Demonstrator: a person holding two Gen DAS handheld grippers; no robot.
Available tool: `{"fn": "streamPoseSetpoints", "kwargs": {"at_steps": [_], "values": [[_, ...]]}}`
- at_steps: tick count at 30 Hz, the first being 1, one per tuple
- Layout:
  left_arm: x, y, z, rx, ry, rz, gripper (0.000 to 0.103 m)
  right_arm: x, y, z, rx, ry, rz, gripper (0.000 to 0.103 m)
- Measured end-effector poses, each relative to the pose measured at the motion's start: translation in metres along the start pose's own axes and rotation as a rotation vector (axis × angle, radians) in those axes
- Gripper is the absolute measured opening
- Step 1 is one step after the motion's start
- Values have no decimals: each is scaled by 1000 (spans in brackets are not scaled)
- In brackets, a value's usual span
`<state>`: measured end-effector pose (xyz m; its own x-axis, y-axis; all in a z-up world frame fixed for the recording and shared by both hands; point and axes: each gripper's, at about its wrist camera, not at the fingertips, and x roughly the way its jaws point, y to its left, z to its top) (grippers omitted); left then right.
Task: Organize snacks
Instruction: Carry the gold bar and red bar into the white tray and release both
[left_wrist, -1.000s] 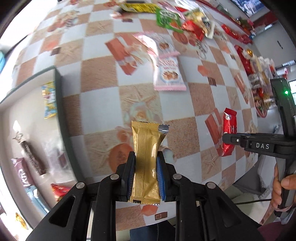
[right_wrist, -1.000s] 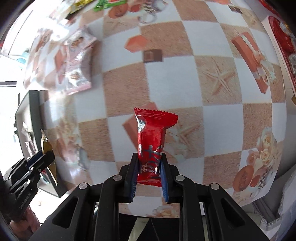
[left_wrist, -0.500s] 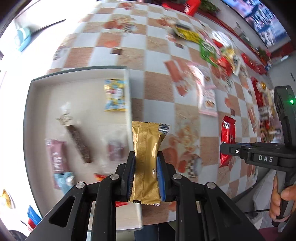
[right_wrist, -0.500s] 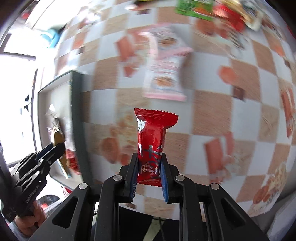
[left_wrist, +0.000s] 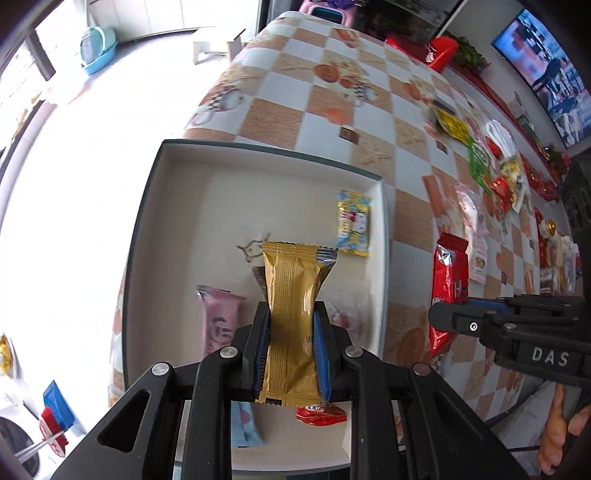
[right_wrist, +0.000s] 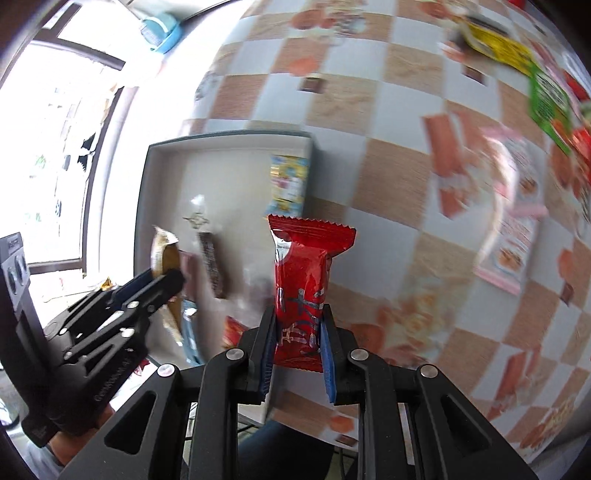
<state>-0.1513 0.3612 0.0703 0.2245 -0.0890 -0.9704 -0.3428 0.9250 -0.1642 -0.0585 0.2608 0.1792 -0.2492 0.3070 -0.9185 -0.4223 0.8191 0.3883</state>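
My left gripper (left_wrist: 291, 350) pinches a gold foil snack packet (left_wrist: 292, 317) between its blue pads, the packet standing upright out of the fingers. A second ago it hung over the checkered tablecloth (left_wrist: 317, 96) with the tray off to the left; now it is over the shallow white tray with a dark rim (left_wrist: 147, 206), which fills the middle of the left wrist view. Lying in the tray I see a yellow-and-blue cartoon candy packet (left_wrist: 354, 223) near the right rim, a pink wrapped bar (left_wrist: 221, 321), a light blue packet (left_wrist: 248, 424) and a small red wrapper (left_wrist: 320, 414) at the near end.

My right gripper (right_wrist: 297, 350) is clamped on a red foil snack packet with a serrated top edge (right_wrist: 303, 280), also upright. It has swung left since the earlier frame: the tray was out at the left edge of its view, and now the packet hangs just beside the tray's right rim, over the cloth. The loose pile of snack bags (left_wrist: 495, 173) lies well away, further along the table.
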Motion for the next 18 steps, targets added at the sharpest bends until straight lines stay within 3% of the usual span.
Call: {"fn": "streamPoseSetpoints", "kwargs": {"at_steps": [14,16,18], "values": [[21,30,5,-51,33,22,25,44,44,28,-46,72,6,23],[25,30,4,-49,52,22,34,50,46,31,-39,89,14,24],[26,29,2,-51,60,25,62,54,46,33,-29,102,8,25]]}}
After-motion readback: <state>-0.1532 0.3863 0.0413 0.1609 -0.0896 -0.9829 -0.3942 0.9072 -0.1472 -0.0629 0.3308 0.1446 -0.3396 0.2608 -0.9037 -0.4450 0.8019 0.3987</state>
